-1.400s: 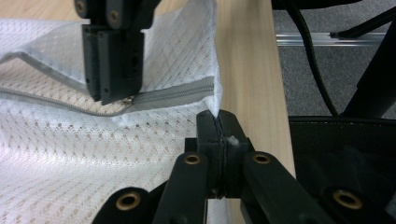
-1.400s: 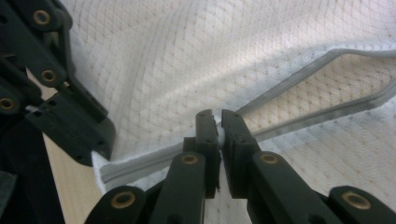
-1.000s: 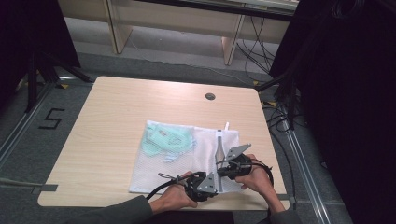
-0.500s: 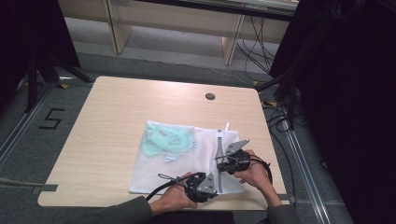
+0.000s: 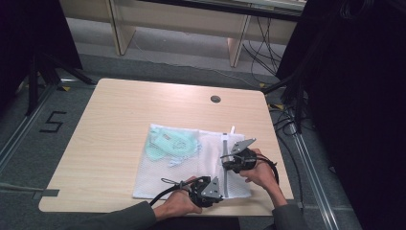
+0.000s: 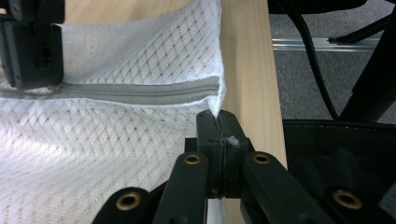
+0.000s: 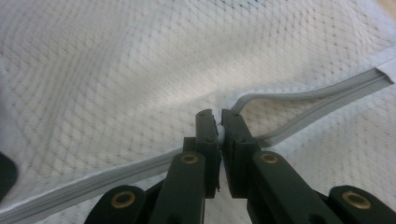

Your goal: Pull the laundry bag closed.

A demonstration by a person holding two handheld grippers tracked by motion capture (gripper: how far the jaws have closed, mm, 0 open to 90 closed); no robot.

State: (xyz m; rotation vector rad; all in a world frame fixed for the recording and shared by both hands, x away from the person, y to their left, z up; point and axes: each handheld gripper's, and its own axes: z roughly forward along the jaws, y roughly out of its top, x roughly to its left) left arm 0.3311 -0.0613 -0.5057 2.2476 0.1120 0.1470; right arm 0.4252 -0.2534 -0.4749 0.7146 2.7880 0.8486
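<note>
A white mesh laundry bag (image 5: 210, 148) lies flat on the wooden table (image 5: 119, 120) with a pale green garment (image 5: 170, 143) inside its left half. A grey zipper (image 5: 225, 172) runs along the bag's right side. My left gripper (image 5: 216, 188) is shut on the bag's near corner (image 6: 218, 116), just past the zipper's end (image 6: 140, 91). Farther along, my right gripper (image 5: 225, 157) is shut on the zipper (image 7: 218, 116). Beyond its jaws the two grey zipper tapes (image 7: 317, 100) part. The right gripper (image 6: 32, 46) also appears at the upper left of the left gripper view.
A round cable hole (image 5: 215, 98) sits near the table's far edge. The table's right edge (image 6: 252, 70) runs close beside the bag. Black cables (image 5: 287, 120) lie on the floor to the right, and a "5" mark (image 5: 51, 122) to the left.
My right gripper has crept a little farther from the person along the zipper. The left gripper has stayed on the bag's corner.
</note>
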